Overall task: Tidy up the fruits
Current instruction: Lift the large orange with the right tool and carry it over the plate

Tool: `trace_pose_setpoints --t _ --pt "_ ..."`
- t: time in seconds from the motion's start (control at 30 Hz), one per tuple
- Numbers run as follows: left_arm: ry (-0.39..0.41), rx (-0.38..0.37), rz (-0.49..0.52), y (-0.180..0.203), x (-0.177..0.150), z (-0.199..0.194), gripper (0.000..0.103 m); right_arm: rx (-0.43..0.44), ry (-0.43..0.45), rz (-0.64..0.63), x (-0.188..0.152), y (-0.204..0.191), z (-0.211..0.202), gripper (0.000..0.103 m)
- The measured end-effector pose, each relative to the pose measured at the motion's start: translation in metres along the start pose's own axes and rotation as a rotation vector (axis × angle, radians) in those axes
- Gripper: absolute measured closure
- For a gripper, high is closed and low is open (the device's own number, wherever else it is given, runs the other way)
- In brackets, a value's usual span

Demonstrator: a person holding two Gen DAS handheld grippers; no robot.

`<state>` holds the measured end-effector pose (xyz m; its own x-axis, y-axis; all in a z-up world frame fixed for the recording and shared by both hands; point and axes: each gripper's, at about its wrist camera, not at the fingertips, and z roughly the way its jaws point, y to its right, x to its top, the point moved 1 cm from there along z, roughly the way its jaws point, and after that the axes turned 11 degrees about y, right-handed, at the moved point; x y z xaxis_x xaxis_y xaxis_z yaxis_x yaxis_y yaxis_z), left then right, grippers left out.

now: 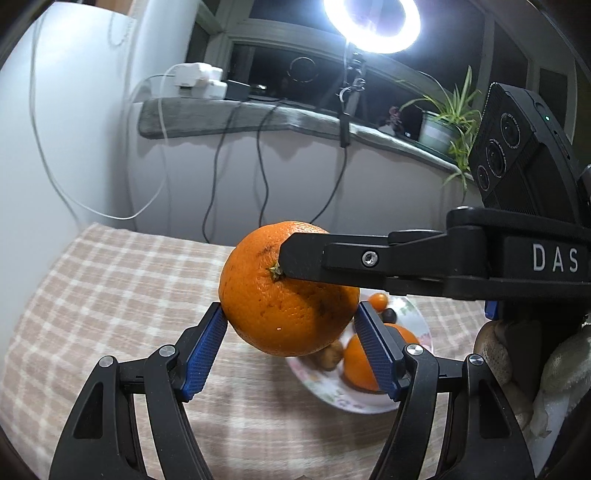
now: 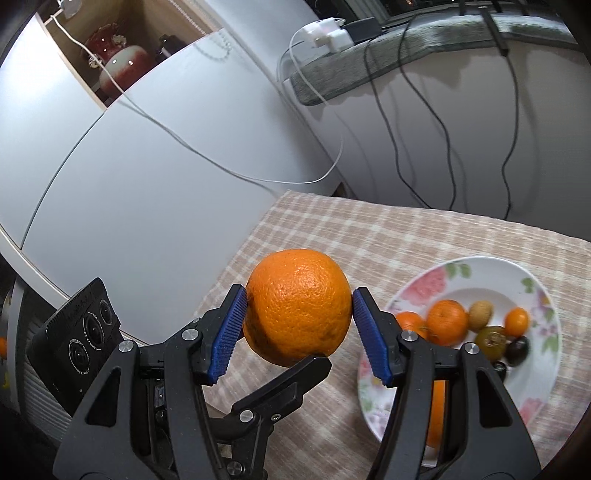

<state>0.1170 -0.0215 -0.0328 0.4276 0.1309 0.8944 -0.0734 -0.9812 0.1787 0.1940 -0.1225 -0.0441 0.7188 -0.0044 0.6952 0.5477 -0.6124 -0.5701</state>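
Observation:
One large orange (image 1: 284, 295) hangs in the air above the checked tablecloth, and both grippers are on it. My left gripper (image 1: 290, 312) presses its blue pads on the orange's left and right sides. A black finger (image 1: 332, 258) of the right gripper reaches in from the right across the stem end. In the right wrist view my right gripper (image 2: 297, 297) is shut on the same orange (image 2: 297, 314), and a left-gripper finger (image 2: 291, 384) lies under it. A flowered plate (image 2: 480, 267) just to the right holds several small fruits; the plate (image 1: 369, 406) also shows below the orange.
The checked tablecloth (image 2: 369, 236) covers the table. Dark and white cables (image 2: 443, 129) hang down the wall behind, below a grey sill (image 1: 221, 114) with chargers and a potted plant (image 1: 443, 125). A ring light (image 1: 371, 26) glares above. A white cabinet (image 2: 129, 184) stands left. A gloved hand (image 1: 517, 369) holds the right gripper.

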Motion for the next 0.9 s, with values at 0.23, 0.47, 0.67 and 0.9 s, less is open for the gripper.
trace_pose_setpoints --t 0.23,0.47,0.67,0.9 --pt "-0.023 -0.031 0.016 0.015 -0.001 0.014 0.032 -0.026 0.013 0.014 0.001 0.02 -0.015 0.041" --pt "-0.053 -0.057 0.039 0.03 -0.001 0.032 0.032 -0.044 0.025 0.044 0.004 0.042 -0.023 0.041" --pt "-0.075 -0.069 0.061 0.043 -0.001 0.047 0.032 -0.056 0.039 0.081 0.008 0.064 -0.029 0.041" --pt "-0.105 -0.073 0.086 0.054 -0.004 0.063 0.032 -0.057 0.043 0.123 0.008 0.084 -0.032 0.041"
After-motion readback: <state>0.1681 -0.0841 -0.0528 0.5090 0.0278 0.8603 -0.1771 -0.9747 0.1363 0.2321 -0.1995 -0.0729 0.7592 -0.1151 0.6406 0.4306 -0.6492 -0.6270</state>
